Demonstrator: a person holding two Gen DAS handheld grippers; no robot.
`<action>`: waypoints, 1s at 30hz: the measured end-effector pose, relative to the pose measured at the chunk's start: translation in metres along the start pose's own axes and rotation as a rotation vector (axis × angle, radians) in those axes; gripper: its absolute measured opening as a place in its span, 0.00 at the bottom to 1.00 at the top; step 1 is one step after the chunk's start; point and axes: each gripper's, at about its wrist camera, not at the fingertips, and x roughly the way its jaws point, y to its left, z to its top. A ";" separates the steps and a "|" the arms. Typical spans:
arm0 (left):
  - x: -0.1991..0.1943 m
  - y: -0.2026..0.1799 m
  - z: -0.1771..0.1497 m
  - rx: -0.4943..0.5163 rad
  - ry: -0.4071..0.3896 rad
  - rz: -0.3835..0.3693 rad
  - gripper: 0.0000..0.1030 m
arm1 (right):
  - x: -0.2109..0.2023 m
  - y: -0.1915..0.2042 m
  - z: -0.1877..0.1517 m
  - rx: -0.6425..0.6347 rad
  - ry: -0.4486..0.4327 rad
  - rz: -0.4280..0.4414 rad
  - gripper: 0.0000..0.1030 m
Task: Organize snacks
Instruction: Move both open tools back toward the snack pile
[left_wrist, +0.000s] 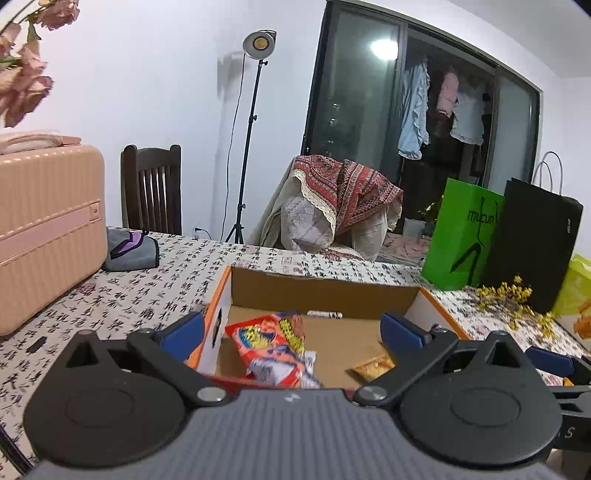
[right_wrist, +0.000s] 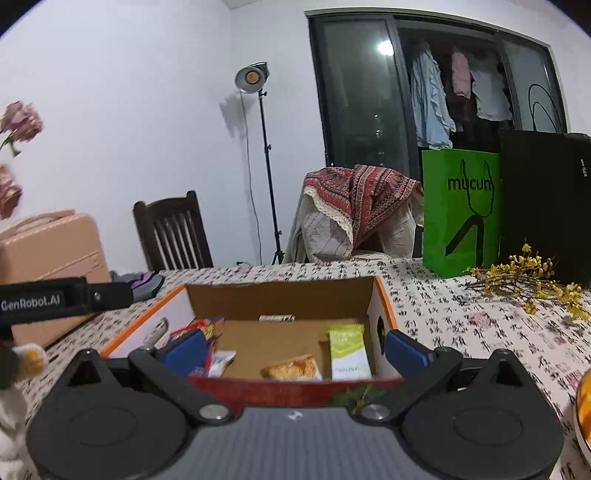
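cardboard box (right_wrist: 280, 299) sits open on the surface (right_wrist: 461, 325); taken as landmark. inside it: red snack bag (left_wrist: 273, 343) at the left wall, green-and-white packet (right_wrist: 349, 350) against the right wall, orange snack packet (right_wrist: 291, 367) near the front wall, a small wrapped bar (left_wrist: 325, 314) at the back wall. right claw (right_wrist: 295, 349) spread wide, empty, just in front of the box. left claw (left_wrist: 291, 332) also wide open, empty. judgement: several snacks already boxed; any snacks left outside the box are not clearly in view.
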 end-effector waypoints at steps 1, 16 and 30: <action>-0.004 0.001 -0.003 0.005 0.004 -0.003 1.00 | -0.004 0.001 -0.003 -0.003 0.006 0.005 1.00; -0.046 0.038 -0.065 0.035 0.113 0.016 1.00 | -0.053 0.005 -0.067 0.013 0.148 0.031 1.00; -0.064 0.059 -0.091 0.034 0.161 0.008 1.00 | -0.055 0.031 -0.089 -0.043 0.236 0.061 0.77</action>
